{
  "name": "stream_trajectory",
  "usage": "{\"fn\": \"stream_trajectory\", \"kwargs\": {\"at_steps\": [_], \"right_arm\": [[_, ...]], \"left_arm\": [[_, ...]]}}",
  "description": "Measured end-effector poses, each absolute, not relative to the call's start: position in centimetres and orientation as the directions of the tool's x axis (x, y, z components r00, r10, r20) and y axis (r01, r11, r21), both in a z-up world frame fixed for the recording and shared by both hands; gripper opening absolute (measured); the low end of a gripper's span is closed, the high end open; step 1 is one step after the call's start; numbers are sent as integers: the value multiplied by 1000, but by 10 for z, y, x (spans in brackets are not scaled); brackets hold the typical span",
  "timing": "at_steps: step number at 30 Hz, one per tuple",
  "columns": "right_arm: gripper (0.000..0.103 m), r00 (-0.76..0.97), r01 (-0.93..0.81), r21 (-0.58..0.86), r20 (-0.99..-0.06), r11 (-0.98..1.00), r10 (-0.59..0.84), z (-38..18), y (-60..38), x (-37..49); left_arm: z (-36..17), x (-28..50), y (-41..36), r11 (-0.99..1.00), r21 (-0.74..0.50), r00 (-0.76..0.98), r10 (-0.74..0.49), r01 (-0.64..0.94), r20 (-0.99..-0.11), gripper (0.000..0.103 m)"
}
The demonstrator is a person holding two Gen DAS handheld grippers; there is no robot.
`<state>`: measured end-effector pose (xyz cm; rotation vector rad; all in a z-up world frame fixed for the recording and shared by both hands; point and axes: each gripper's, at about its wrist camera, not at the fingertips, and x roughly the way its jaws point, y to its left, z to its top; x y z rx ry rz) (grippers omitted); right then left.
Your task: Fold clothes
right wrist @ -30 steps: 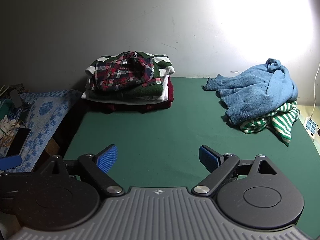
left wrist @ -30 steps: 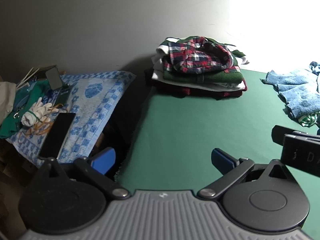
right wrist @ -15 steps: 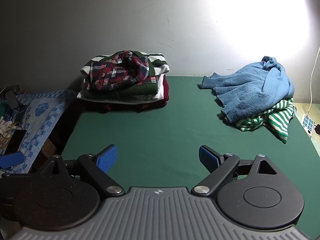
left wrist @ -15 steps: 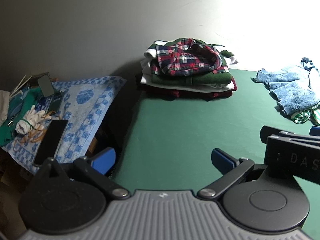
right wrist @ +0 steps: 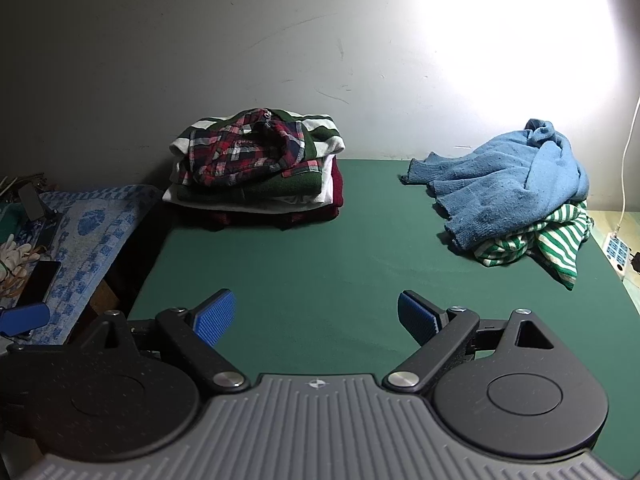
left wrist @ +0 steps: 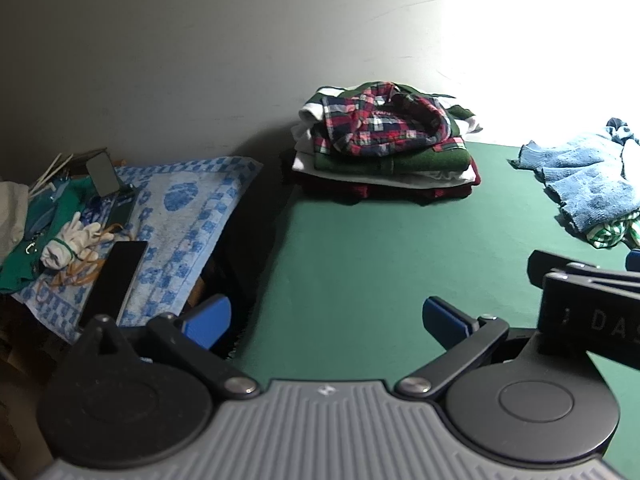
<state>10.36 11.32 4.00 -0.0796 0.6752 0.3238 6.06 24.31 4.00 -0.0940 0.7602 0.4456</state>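
Hidden or cut off: the blue sweater [left wrist: 592,184] runs off the right edge of the left wrist view; a bright glare washes out the wall [right wrist: 280,40] above it. The striped green-and-white garment [right wrist: 536,240] lies mostly buried under the sweater. The lower layers of the folded stack [right wrist: 256,176] are hard to tell apart.
Left gripper [left wrist: 326,318]: fingers spread wide, holding nothing, over the near left edge of the green table [left wrist: 360,260].
Right gripper [right wrist: 316,316]: fingers spread wide, empty, above the near middle of the table.
Unfolded clothes: sweater and striped garment heaped at the far right, well apart from both grippers.
Folded stack: far left of the table against the wall, a plaid shirt [right wrist: 240,152] on top, well ahead of the fingers.
Left of table: a blue-patterned towel [left wrist: 180,220] carrying a dark phone [left wrist: 116,276] and white gloves [left wrist: 68,244].
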Motion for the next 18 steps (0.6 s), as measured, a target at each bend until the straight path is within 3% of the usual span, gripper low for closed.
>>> {"fn": "stream_trajectory", "kwargs": {"at_steps": [18], "right_arm": [[91,759,-291,-17,-613,957,220,32,107,100]], "left_arm": [[40,60,251,884,93,623,394,-458,-676,103]]}}
